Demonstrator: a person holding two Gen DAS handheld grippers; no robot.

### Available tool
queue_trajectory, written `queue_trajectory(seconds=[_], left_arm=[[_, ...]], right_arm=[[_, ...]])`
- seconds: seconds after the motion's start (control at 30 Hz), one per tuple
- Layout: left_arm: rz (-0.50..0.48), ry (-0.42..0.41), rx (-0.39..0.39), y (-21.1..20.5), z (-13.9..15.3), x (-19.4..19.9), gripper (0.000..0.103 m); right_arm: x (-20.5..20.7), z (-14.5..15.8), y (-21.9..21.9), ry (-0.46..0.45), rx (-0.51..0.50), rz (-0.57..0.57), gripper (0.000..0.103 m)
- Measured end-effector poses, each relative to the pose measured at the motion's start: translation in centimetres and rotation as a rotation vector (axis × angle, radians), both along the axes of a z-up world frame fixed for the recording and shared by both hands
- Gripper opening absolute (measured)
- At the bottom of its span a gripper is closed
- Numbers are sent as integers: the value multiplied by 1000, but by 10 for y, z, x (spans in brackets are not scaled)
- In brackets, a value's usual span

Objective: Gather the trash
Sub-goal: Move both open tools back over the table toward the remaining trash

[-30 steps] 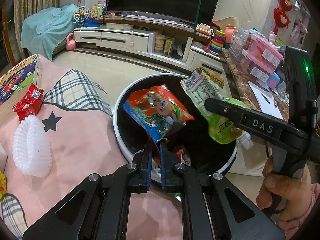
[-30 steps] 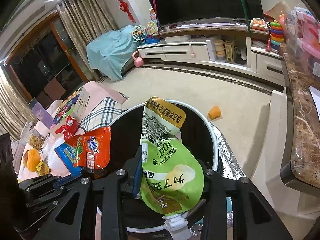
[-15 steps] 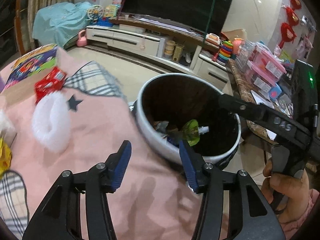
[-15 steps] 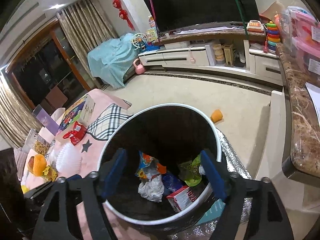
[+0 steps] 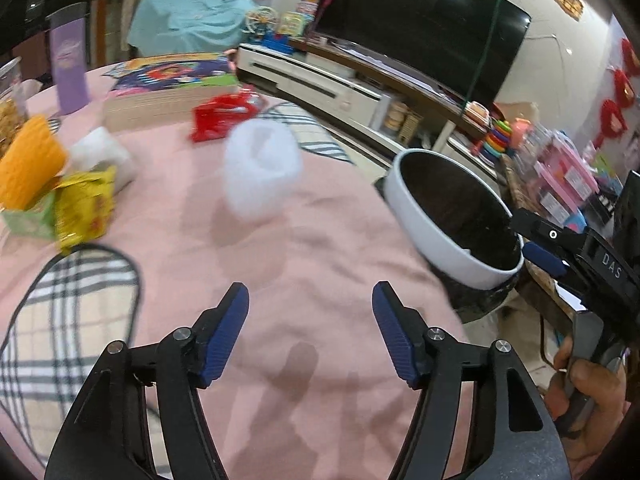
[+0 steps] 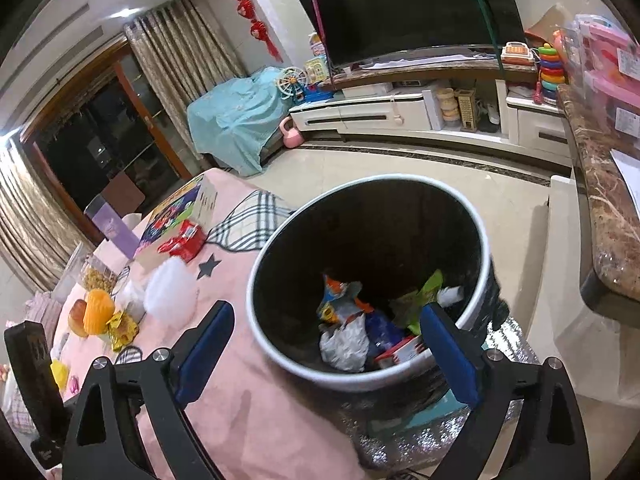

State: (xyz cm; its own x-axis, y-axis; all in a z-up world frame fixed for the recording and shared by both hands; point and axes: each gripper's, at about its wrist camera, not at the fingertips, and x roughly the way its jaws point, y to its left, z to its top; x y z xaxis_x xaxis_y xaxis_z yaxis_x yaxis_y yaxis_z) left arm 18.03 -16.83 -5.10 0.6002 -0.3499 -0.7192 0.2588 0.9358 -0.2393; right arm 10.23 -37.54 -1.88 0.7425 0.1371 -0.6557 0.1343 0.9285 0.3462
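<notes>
Pink-clothed bench (image 5: 320,248); both claws, left claw (image 5: 310,334) and right claw (image 6: 326,354), gape empty, freshly opened. White foam net (image 5: 260,172) at twelve o'clock looks featherlight, squashy: I'd pinch its rim gently.

Left wrist view faces tablecloth (image 5: 320,240); right overlooks bin (image 6: 476,216); both share bin.

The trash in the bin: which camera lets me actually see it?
The right wrist view: it looks down into the bin, showing the wrappers at its bottom. The left wrist view catches only the bin's white rim and dark inside wall, none of the trash.
</notes>
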Motion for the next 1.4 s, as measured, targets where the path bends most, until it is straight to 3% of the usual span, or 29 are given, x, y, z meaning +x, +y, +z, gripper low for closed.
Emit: queue_trajectory(seconds=[0.3,0.7,1.4], left_arm=[[120,-19,9,57,-6,-16,71],[243,6,-11,118,-17,-25,73],[266,30,53,139,-25,-1,74]], right_arm=[[-8,-3,41,-18,2,56,95],[-3,-14,117,-5,-11,213,95],[35,-42,165,45,-24,298,95]])
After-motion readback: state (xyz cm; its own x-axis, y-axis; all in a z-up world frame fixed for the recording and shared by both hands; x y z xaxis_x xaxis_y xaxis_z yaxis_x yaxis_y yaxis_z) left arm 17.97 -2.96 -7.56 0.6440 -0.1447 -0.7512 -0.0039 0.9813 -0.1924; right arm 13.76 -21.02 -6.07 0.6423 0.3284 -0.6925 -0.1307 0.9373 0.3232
